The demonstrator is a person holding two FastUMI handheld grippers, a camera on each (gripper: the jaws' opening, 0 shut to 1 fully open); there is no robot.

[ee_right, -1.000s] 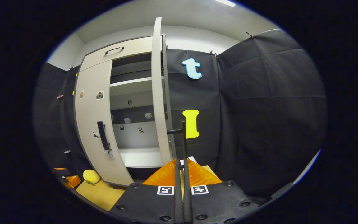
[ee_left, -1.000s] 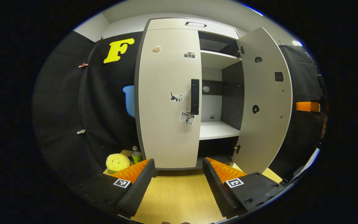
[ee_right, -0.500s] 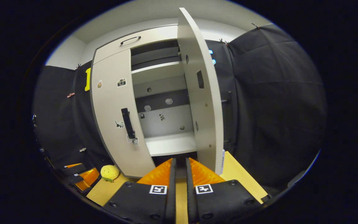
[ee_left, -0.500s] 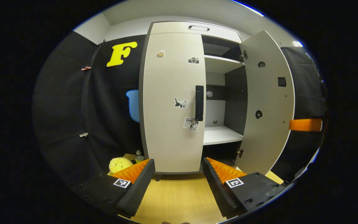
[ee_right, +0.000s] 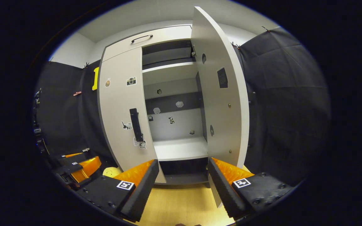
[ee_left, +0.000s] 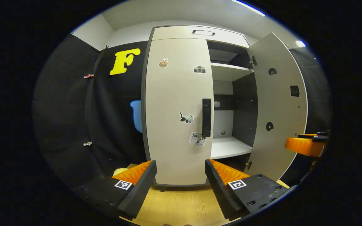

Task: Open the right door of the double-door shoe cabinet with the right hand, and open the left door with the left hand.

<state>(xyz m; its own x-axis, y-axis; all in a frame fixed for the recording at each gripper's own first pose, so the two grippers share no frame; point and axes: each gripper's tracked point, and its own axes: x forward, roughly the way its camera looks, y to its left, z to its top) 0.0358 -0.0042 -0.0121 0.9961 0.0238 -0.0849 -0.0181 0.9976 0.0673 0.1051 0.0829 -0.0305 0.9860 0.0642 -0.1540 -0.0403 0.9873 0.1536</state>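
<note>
The pale grey shoe cabinet (ee_left: 200, 31) stands ahead on a wooden floor. Its left door (ee_left: 176, 110) is closed, with stickers and a black vertical handle (ee_left: 206, 117). Its right door (ee_left: 278, 103) is swung wide open, showing white shelves (ee_left: 229, 147). My left gripper (ee_left: 181, 169) is open, low in front of the left door, well short of the handle. My right gripper (ee_right: 182, 171) is open too, just off the right door (ee_right: 223, 103), nothing between its fingers. In the right gripper view the left door (ee_right: 123, 116) and its handle (ee_right: 136, 124) are at left; the left gripper (ee_right: 80, 164) shows low left.
Black cloth walls close in on both sides. A yellow plush toy (ee_right: 111, 171) lies on the floor left of the cabinet. The right gripper (ee_left: 303, 146) shows at the right edge of the left gripper view, past the open door. Wooden floor (ee_left: 181, 207) lies under both grippers.
My right gripper let go of the right door's handle, opened, and swung round to face the cabinet's inside. The left gripper moved a little closer to the left door.
</note>
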